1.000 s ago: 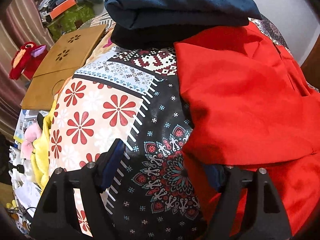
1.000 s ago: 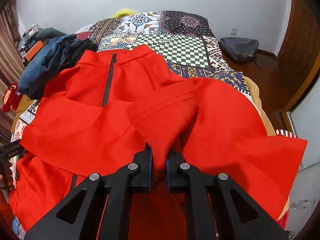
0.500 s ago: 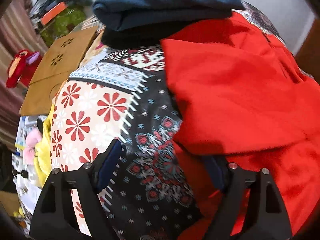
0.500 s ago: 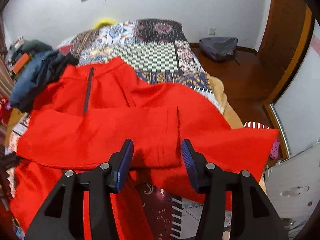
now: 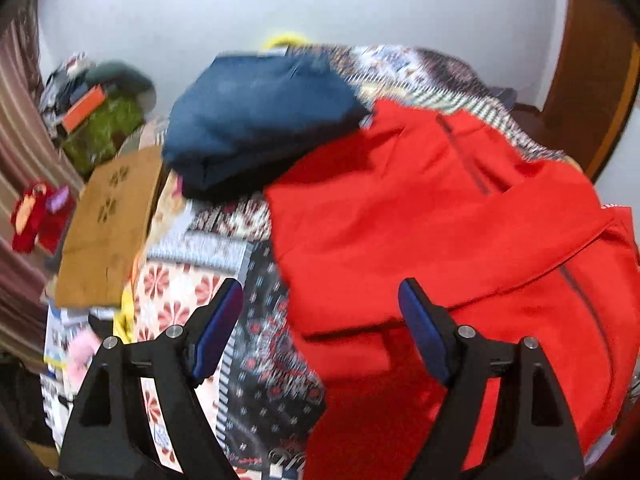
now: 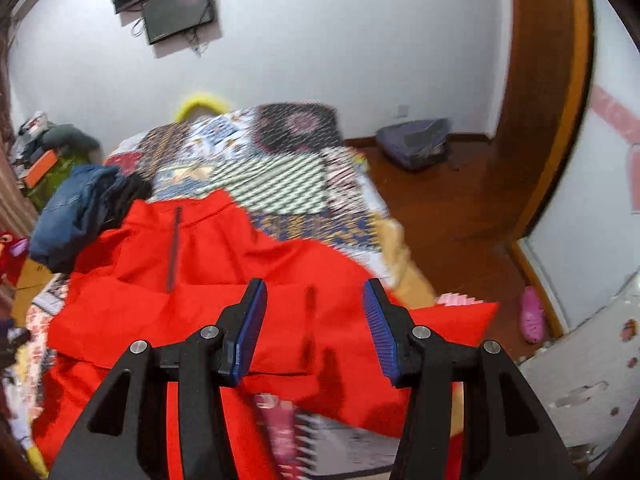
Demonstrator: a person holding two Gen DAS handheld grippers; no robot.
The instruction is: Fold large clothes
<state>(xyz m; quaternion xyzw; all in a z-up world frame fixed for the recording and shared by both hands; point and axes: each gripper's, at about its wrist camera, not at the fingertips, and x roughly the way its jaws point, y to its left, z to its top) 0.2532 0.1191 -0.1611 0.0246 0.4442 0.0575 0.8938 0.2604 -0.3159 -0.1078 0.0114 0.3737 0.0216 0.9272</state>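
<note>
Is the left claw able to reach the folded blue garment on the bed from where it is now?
Probably yes. The left claw is open and empty, and the folded blue garment lies uncovered ahead of it. Only the flat patterned bedspread lies between them; the red garment sits to one side.

A patchwork bedspread (image 6: pixel 280 184) covers the bed. On its far left edge lies a folded blue garment (image 5: pixel 256 112) over a dark one. Left of the bed stand a tan cardboard piece (image 5: pixel 108 232) and a red plush toy (image 5: pixel 36 216). A screen (image 6: pixel 172 0) hangs on the far wall. On the right floor lie a grey bag (image 6: pixel 416 142) and a pink slipper (image 6: pixel 532 314).
</note>
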